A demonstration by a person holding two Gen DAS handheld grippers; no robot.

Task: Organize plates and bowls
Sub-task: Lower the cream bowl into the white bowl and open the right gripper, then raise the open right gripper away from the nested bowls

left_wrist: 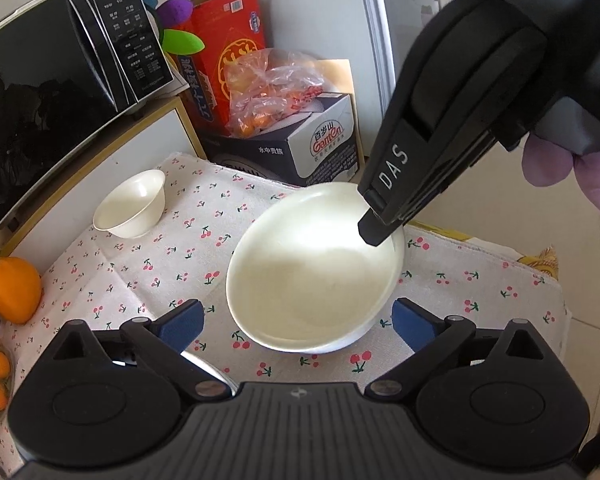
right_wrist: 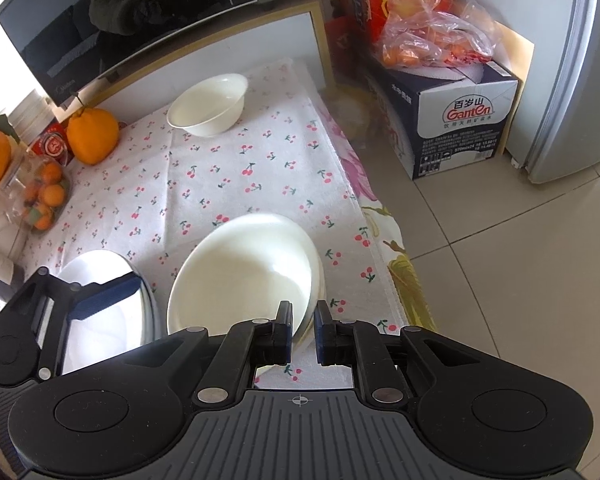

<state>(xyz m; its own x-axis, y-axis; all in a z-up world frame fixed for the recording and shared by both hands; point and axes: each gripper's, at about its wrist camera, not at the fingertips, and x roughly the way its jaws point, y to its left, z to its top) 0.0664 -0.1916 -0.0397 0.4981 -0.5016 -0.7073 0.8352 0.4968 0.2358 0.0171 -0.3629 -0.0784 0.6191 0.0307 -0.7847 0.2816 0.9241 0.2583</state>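
A large white bowl [left_wrist: 312,268] is tilted above the cherry-print cloth [left_wrist: 160,264]. My right gripper [right_wrist: 303,322] is shut on the large bowl's [right_wrist: 244,276] rim; it shows from above in the left wrist view [left_wrist: 380,232]. My left gripper [left_wrist: 296,322] is open, its blue pads on either side of the bowl's near edge, not touching. A small white bowl [left_wrist: 134,208] stands upright at the far left of the cloth, also seen in the right wrist view [right_wrist: 208,106]. A silvery plate [right_wrist: 100,292] lies under my left gripper [right_wrist: 88,292].
A black microwave [left_wrist: 60,64] stands on a white cabinet at the left. Oranges [left_wrist: 14,290] and a bag of small fruit sit at the cloth's left edge. Cardboard boxes [left_wrist: 324,144] with a fruit bag stand behind. A fridge [right_wrist: 572,72] and tiled floor [right_wrist: 500,280] lie to the right.
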